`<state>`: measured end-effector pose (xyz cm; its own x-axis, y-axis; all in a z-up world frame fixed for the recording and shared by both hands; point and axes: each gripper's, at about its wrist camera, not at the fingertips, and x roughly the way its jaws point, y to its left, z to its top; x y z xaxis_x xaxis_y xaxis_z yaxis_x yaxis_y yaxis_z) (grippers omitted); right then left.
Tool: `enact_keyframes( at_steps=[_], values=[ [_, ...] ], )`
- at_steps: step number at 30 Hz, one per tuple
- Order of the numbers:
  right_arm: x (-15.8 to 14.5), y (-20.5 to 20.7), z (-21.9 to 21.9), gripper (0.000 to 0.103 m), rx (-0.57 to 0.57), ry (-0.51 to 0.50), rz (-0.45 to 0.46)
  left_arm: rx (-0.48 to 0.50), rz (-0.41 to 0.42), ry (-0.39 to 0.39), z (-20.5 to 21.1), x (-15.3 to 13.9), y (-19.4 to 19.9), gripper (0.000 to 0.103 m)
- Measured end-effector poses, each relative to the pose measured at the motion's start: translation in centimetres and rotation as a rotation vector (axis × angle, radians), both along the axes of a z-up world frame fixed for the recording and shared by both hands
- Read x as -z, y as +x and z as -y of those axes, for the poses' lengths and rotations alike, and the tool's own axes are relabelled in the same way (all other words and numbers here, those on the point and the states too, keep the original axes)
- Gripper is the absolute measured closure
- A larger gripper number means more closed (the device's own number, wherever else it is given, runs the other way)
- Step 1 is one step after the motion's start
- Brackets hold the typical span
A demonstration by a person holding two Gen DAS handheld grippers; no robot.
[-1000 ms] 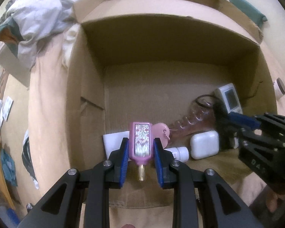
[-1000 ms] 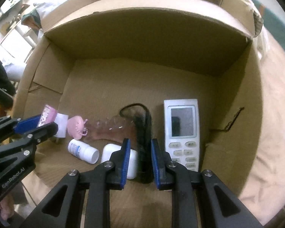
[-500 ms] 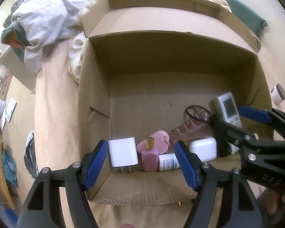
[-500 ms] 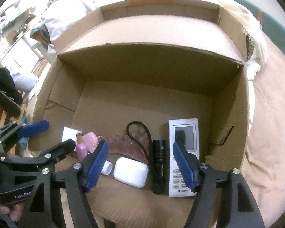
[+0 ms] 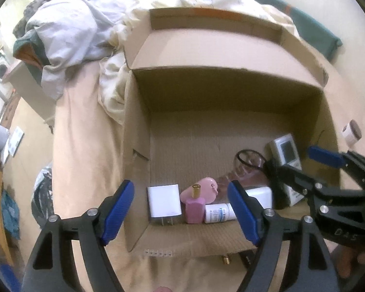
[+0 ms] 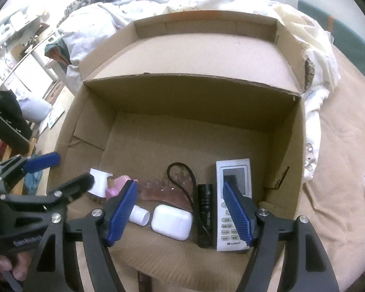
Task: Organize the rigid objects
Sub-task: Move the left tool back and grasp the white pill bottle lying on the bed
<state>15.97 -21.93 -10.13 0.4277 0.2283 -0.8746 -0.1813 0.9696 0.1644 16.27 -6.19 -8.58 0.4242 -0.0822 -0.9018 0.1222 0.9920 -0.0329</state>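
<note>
**Both grippers empty above the packed box**

Left gripper (image 5: 181, 209) is opening wide with nothing pressed between its pads; the pink bottle (image 5: 194, 208) stands free low in the cardboard box (image 5: 136, 146). Right gripper (image 6: 180, 215) hangs wide open and empty over the black flashlight (image 6: 205, 219) beside the white remote (image 6: 233, 204). Placement looks finished; the next move probably calls for fetching another item from the bed (image 5: 85, 131).

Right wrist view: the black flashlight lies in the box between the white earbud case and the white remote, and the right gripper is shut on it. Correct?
Not quite. The right gripper is open, holding nothing; the right wrist view shows the black flashlight lying free in the box, between the earbud case and remote.
</note>
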Motion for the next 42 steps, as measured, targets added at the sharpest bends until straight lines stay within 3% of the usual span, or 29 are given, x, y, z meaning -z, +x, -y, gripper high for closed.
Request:
enact_keyframes(
  at_steps=[8, 14, 16, 18, 22, 25, 34, 42],
  values=[
    [-2.3, -2.3, 1.3, 0.026, 0.04, 0.029, 0.03, -0.016, 0.043, -0.018, -1.1, -2.6, -2.2, 0.026],
    [-3.1, -5.2, 2.8, 0.026, 0.085, 0.081, 0.024, -0.076, -0.012, -0.084, -3.0, -2.9, -5.0, 0.026],
    [-2.9, -6.1, 3.4, 0.026, 0.106, 0.113, 0.003, -0.097, -0.024, -0.133, -3.7, -2.8, -6.3, 0.026],
    [-2.6, -6.9, 4.5, 0.026, 0.132, 0.206, -0.037, -0.101, -0.04, -0.132, -3.8, -2.5, -7.1, 0.026],
    [-1.7, -8.0, 6.2, 0.026, 0.2, 0.326, -0.103, -0.111, -0.089, -0.102, -3.6, -0.9, -8.4, 0.026],
    [-0.6, -8.6, 6.5, 0.026, 0.229, 0.376, -0.162, -0.127, -0.136, -0.13, -3.2, 0.6, -8.7, 0.026],
    [1.0, -7.9, 6.8, 0.026, 0.242, 0.416, -0.224, -0.114, -0.247, -0.153, 0.1, 5.6, -5.6, 0.026],
    [0.7, -7.6, 7.4, 0.026, 0.233, 0.436, -0.218, -0.125, -0.303, -0.102, 2.1, 9.2, -3.9, 0.026]
  ],
)
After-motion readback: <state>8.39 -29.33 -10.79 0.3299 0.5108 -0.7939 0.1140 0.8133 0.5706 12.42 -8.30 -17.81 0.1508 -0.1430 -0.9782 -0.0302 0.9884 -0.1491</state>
